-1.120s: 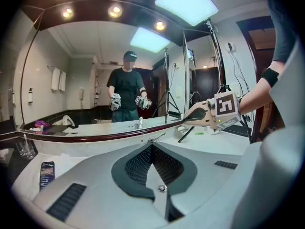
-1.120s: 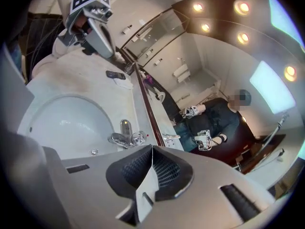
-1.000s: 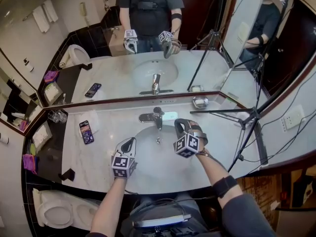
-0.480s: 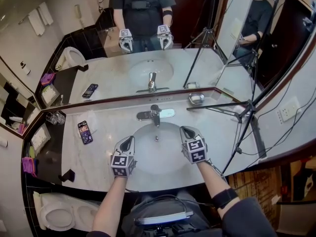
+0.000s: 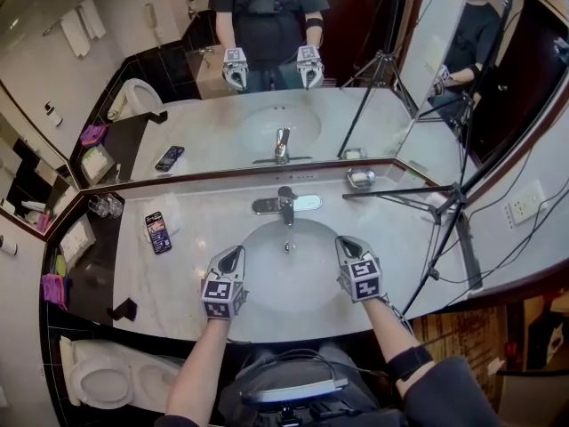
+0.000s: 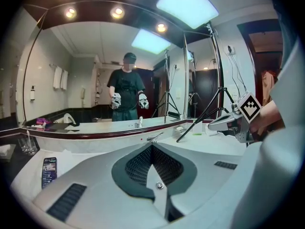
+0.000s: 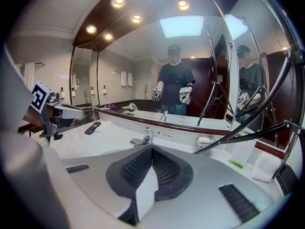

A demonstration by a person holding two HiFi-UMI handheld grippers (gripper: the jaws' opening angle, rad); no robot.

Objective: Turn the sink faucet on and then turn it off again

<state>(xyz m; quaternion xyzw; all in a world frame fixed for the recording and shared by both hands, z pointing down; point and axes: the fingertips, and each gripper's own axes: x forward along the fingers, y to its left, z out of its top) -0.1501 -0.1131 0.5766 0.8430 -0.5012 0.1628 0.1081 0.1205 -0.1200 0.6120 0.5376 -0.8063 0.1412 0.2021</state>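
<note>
The chrome faucet [image 5: 284, 205] stands at the back of the white oval sink [image 5: 267, 314], with its lever lying level. My left gripper [image 5: 234, 253] hovers over the sink's near left rim, jaws shut and empty. Over the near right rim my right gripper [image 5: 343, 242] sits upright, also shut on nothing. Both point toward the faucet but stay well short of it. In the left gripper view the faucet [image 6: 155, 137] shows just past the closed jaws [image 6: 151, 146], with the right gripper [image 6: 228, 123] off to the side. The right gripper view shows the faucet [image 7: 145, 136] ahead of its closed jaws [image 7: 151, 149].
A phone [image 5: 158, 232] lies on the marble counter left of the sink, with drinking glasses [image 5: 105, 205] further left. A soap dish [image 5: 360, 178] sits at the back right. A black tripod [image 5: 444, 207] leans over the right counter. A large mirror [image 5: 373, 114] backs the counter; a toilet [image 5: 98, 381] is lower left.
My right gripper has pulled back from beside the faucet to the sink's near right rim and rolled upright. The left gripper has stayed in place.
</note>
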